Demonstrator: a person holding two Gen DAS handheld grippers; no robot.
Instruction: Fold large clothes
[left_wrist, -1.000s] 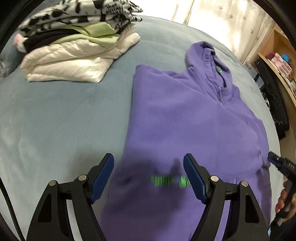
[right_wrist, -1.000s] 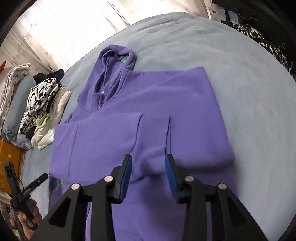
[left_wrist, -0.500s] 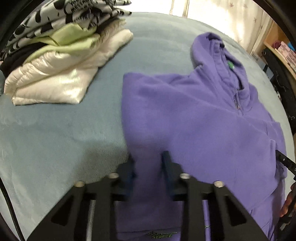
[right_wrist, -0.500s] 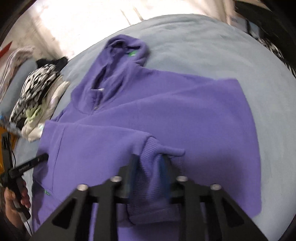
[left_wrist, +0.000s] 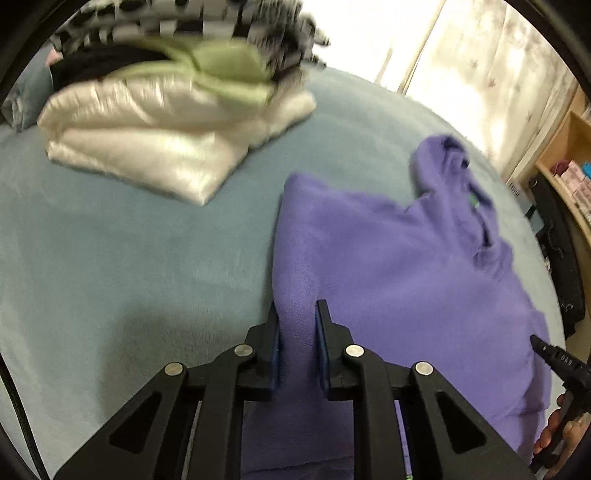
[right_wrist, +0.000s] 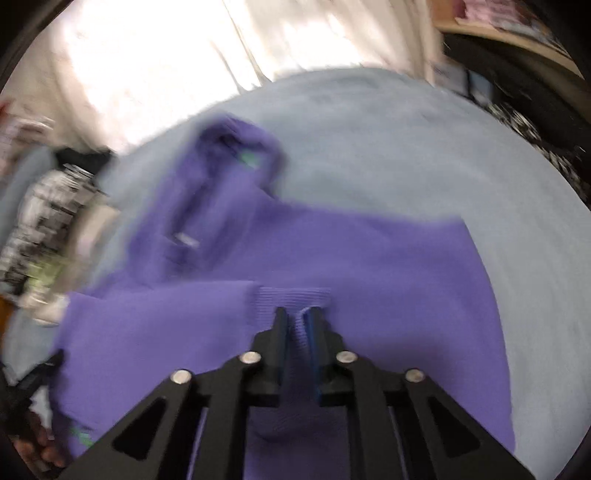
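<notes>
A purple hoodie (left_wrist: 399, 266) lies on the grey-blue bed, its hood pointing away from me. My left gripper (left_wrist: 297, 319) is shut on the hoodie's bottom left edge and holds the fabric lifted over the body. In the right wrist view the hoodie (right_wrist: 369, 254) shows with its hood at the upper left. My right gripper (right_wrist: 297, 319) is shut on the ribbed hem of the hoodie and holds it raised over the body. The right gripper's tip (left_wrist: 554, 358) shows at the far right of the left wrist view.
A stack of folded clothes (left_wrist: 159, 122), white, green and black-and-white, sits on the bed (left_wrist: 110, 258) at the back left. Wooden shelves (left_wrist: 565, 173) and dark items stand beyond the bed's right side. Curtains hang behind.
Both grippers closed on the hoodie's bottom edge and carried it forward toward the hood. The lower part is now lifted and doubled over the body.
</notes>
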